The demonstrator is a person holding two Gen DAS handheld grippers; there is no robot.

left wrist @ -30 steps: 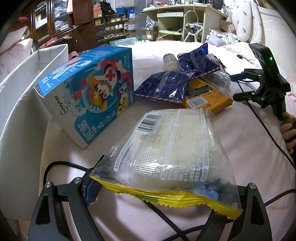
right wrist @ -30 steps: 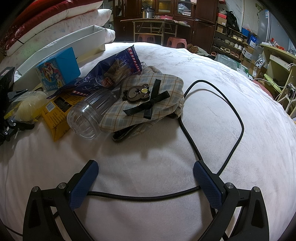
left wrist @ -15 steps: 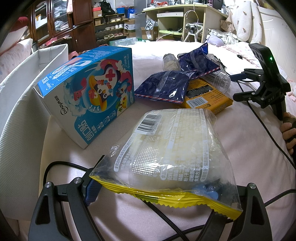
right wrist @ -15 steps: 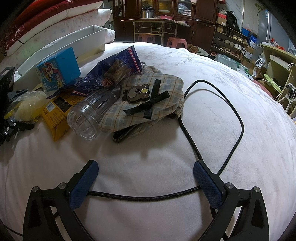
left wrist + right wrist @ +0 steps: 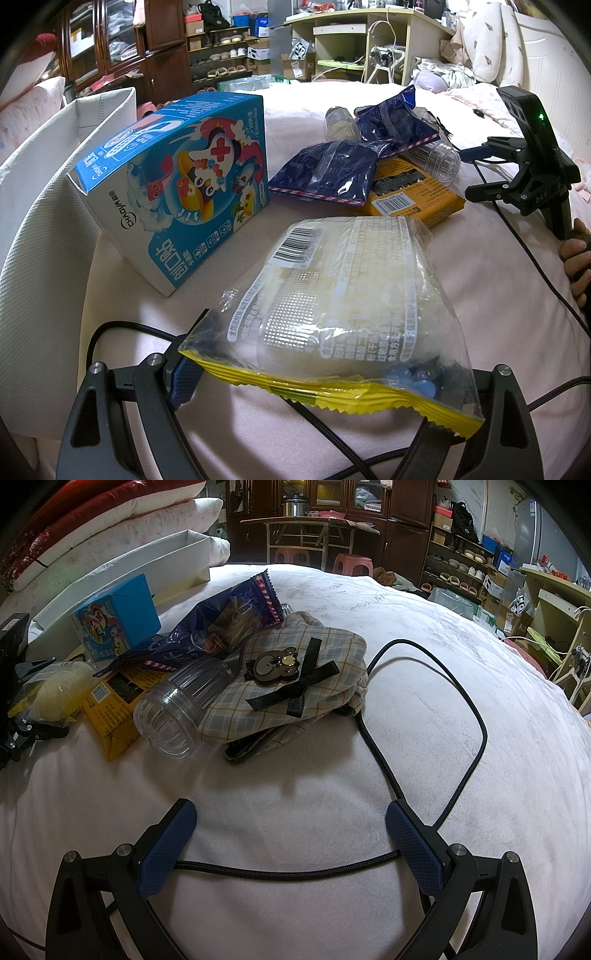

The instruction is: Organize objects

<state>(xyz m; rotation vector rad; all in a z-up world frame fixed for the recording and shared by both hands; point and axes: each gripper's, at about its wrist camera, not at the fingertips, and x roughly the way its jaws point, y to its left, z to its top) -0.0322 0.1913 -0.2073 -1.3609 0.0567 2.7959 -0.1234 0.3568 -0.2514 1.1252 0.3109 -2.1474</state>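
A clear snack bag with a yellow sealed edge (image 5: pixel 343 295) lies between the jaws of my left gripper (image 5: pixel 303 373). The blue pads sit against its two sides, and its near end is off the bed. Beyond it stand a blue cartoon box (image 5: pixel 177 192), two dark blue packets (image 5: pixel 332 173), a yellow packet (image 5: pixel 413 195) and a clear plastic jar (image 5: pixel 181 709). My right gripper (image 5: pixel 291 823) is open over bare white bedding. A plaid pouch with a bear badge and black bow (image 5: pixel 291 679) lies ahead of it.
A long white storage bin (image 5: pixel 122 576) runs along the bed's left side, beside pillows. A black cable (image 5: pixel 424 760) loops over the bedding and passes between the right fingers. Shelves, a desk and stools stand past the bed.
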